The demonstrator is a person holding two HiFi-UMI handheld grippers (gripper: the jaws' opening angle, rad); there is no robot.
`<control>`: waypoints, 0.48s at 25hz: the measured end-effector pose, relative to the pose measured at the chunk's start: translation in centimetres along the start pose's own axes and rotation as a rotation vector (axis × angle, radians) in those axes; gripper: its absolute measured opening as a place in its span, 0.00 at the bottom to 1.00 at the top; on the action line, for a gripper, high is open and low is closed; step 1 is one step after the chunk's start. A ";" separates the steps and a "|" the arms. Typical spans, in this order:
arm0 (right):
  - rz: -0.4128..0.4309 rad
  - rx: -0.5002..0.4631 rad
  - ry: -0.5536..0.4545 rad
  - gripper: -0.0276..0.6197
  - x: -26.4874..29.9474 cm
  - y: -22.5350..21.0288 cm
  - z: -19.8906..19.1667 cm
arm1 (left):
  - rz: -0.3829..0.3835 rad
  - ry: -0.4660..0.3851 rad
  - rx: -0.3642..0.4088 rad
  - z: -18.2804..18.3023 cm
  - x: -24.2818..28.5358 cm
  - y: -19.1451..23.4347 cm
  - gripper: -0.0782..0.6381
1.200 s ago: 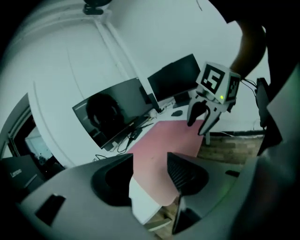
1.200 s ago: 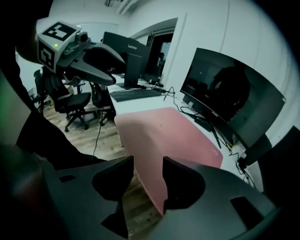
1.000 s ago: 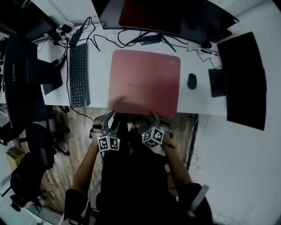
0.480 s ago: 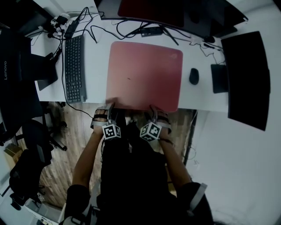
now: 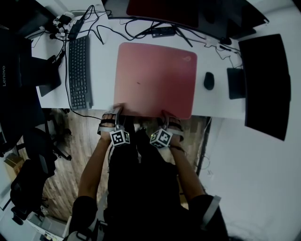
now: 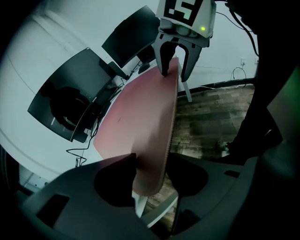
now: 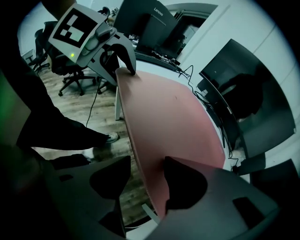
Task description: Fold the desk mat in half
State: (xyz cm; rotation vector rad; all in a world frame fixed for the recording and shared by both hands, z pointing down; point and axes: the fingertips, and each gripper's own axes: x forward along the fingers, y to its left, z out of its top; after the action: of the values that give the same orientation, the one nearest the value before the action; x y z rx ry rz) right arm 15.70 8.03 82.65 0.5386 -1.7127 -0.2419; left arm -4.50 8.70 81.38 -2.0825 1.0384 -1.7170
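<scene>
Desk mat (image 5: 155, 77) edge now between closing left tongs (image 5: 116, 111), right tongs (image 5: 165, 116)

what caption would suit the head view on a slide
Left gripper, jaws closing, and right gripper straddle the near edge of the unfolded pink desk mat.

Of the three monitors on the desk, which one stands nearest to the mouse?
The monitor at the right end of the desk: its base sits just beside the mouse. The Lenovo one stands at the far left, the third along the back.
</scene>
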 end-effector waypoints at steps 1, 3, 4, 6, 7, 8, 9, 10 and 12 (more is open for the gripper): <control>-0.007 -0.008 0.004 0.38 0.0 -0.1 0.0 | 0.002 -0.003 0.001 0.0 -0.1 0.1 0.39; -0.019 -0.014 0.011 0.37 -0.1 -0.3 0.0 | -0.007 -0.011 -0.007 0.2 -0.2 0.1 0.38; -0.021 -0.015 0.013 0.34 -0.3 -0.6 0.0 | -0.013 -0.014 -0.010 0.3 -0.2 0.0 0.37; -0.005 -0.014 0.015 0.32 -0.5 -0.9 0.2 | -0.025 -0.017 -0.014 0.4 -0.5 0.1 0.35; 0.013 -0.012 0.014 0.32 -0.5 -0.8 0.2 | -0.031 -0.019 -0.018 0.4 -0.7 0.1 0.33; 0.032 -0.011 0.014 0.31 -0.5 -0.5 0.2 | -0.037 -0.024 -0.025 0.5 -0.9 0.1 0.29; 0.047 -0.011 0.014 0.29 -0.6 -0.3 0.1 | -0.040 -0.030 -0.034 0.6 -1.2 0.2 0.26; 0.055 -0.013 0.013 0.26 -0.7 -0.3 0.1 | -0.042 -0.036 -0.046 0.6 -1.4 0.3 0.24; 0.061 -0.025 0.010 0.22 -1.0 -0.3 0.2 | -0.047 -0.043 -0.062 0.7 -1.6 0.5 0.21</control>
State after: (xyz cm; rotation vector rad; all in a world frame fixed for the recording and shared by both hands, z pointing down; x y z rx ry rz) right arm 15.73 8.26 81.59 0.4675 -1.7114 -0.2160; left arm -4.12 9.22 79.66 -2.1882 1.0508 -1.6743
